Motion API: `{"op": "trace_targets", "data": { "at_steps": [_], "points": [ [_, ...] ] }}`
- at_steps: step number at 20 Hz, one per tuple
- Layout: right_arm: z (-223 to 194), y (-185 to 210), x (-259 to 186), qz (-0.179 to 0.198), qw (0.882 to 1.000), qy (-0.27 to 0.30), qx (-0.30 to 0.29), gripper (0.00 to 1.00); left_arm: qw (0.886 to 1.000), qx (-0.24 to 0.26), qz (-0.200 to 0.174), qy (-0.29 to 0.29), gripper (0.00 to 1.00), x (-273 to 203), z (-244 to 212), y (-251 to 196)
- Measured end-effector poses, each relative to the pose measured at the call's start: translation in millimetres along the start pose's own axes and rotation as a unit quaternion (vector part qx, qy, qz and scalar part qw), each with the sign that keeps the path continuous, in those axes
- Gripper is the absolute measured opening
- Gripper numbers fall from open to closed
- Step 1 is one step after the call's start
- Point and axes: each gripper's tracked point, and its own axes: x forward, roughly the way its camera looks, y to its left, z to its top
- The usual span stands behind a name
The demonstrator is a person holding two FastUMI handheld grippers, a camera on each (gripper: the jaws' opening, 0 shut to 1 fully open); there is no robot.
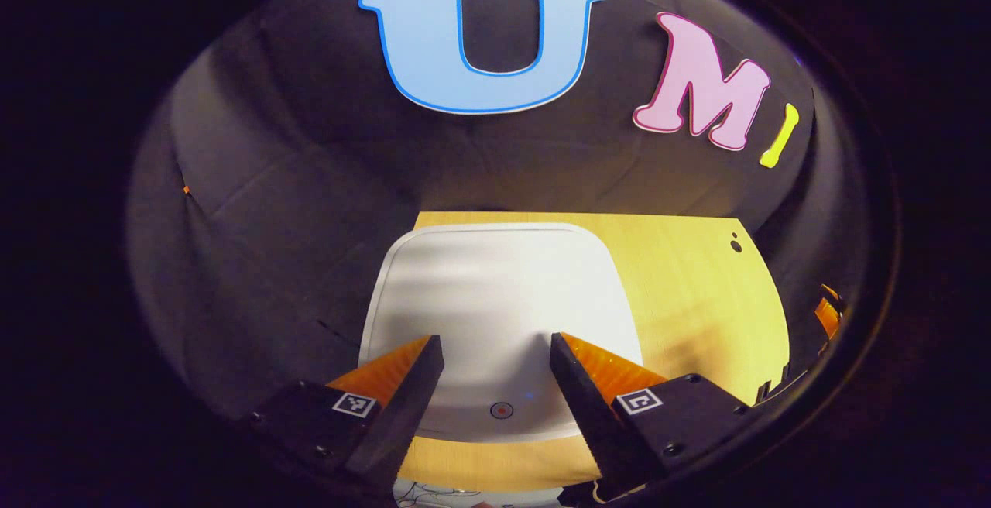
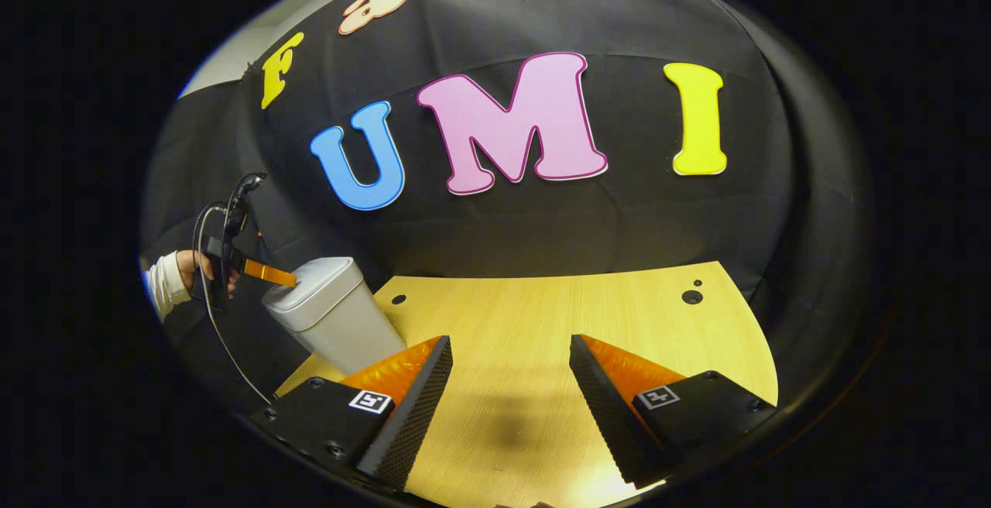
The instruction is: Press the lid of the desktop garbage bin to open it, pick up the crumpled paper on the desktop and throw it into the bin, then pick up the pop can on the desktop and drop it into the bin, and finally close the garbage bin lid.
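Note:
The white bin lid (image 1: 495, 283) lies flat and closed right under my left gripper (image 1: 494, 338), which is open and hovers over the lid's near half. A small round button with a red dot (image 1: 502, 410) sits near the lid's front edge, between my fingers. In the right gripper view the grey-white bin (image 2: 333, 314) stands at the table's left end. The left gripper (image 2: 271, 276) reaches its lid from the left, held by a hand in a white sleeve (image 2: 166, 283). My right gripper (image 2: 511, 340) is open above bare wood with nothing between its fingers.
The yellow wooden table (image 2: 542, 314) runs back to the black cloth wall and has small dark holes (image 2: 691, 296) near its far edge. A cable (image 2: 217, 322) hangs from the left gripper beside the bin. Table edges curve off at the right.

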Motion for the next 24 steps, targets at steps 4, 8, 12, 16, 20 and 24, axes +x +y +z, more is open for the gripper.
{"op": "trace_targets", "data": {
  "at_steps": [4,8,12,16,20,24],
  "points": [
    [-10,-5,-9,-0.006,1.0,0.005,0.008,0.98,0.999,0.042,-0.002,-0.002,0.94,7,-3,-7],
    [-15,-5,-17,-0.011,1.0,0.009,0.014,0.98,0.998,0.05,-0.004,-0.041,0.89,5,6,-9],
    [-2,3,-28,-0.015,1.0,-0.004,0.0,0.98,0.993,0.044,0.009,-0.108,0.89,-3,18,-11],
    [14,18,-42,-0.018,0.999,-0.021,-0.026,0.98,0.974,0.049,-0.016,-0.222,0.88,-52,41,-45],
    [35,33,-57,-0.037,0.996,-0.053,-0.063,0.98,0.947,0.052,-0.049,-0.314,0.89,-104,49,-96],
    [54,54,-75,-0.058,0.988,-0.1,-0.099,0.98,0.927,0.042,-0.076,-0.364,0.9,-125,39,-143]
  ]
}}
